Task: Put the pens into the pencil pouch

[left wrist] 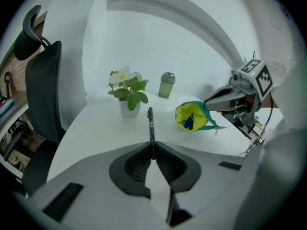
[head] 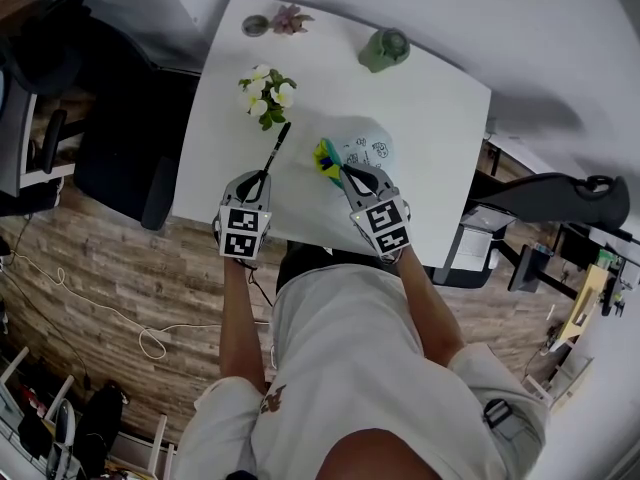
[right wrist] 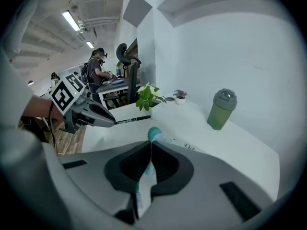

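Note:
My left gripper [head: 262, 175] [left wrist: 153, 145] is shut on the end of a black pen [head: 278, 143] [left wrist: 150, 122], which sticks out forward above the white table [head: 440, 118]. The pencil pouch [head: 362, 148] [left wrist: 192, 116] is white outside with a teal rim and a yellow lining. It lies on the table with its mouth turned towards the left gripper, and blue and dark pens show inside. My right gripper [head: 345, 171] [right wrist: 149, 145] is shut on the pouch's teal rim [right wrist: 153, 134] and holds the mouth up. The pen tip is apart from the pouch, to its left.
A white pot of flowers [head: 266, 96] [left wrist: 128, 95] stands just beyond the pen. A green bottle [head: 385, 50] [right wrist: 221, 109] and a small potted plant [head: 290, 18] are at the table's far edge. A black office chair [head: 120, 158] is left of the table.

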Available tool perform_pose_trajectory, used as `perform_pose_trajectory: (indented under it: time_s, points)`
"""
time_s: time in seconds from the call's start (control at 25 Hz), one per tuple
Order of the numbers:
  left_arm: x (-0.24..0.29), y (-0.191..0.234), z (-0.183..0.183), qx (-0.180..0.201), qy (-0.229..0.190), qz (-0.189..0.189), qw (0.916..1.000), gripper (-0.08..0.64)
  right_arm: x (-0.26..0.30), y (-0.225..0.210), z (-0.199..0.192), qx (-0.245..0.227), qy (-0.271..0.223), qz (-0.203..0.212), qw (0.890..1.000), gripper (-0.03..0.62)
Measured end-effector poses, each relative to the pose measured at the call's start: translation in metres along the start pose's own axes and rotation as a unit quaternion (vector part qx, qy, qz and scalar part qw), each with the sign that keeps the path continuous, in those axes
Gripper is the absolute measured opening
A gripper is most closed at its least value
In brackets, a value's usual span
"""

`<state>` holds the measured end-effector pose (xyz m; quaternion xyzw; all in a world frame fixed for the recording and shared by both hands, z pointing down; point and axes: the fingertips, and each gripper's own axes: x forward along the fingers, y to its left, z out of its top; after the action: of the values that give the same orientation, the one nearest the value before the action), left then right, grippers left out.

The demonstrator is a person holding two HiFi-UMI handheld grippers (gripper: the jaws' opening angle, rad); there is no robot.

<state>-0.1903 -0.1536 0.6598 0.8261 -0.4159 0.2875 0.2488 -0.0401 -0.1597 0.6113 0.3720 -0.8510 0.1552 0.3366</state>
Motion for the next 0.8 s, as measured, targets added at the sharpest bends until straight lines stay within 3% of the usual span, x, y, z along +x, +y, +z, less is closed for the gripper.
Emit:
perform_pose_trajectory:
  time_s: [0.44, 0.8]
  points:
    - [-0.035, -0.051, -0.004, 0.084, 0.021, -0.1, 0.9913, 0.027, -0.007, -0.001, -0.003, 0.009, -0.008, -0.003, 1.0, 0.011]
    - [-0.024, -0.084, -0.011, 0.11, 0.039, -0.159, 0.9804, 0.026, -0.014, 0.0, -0.006, 0.011, -0.011, -0.002, 1.0, 0.011]
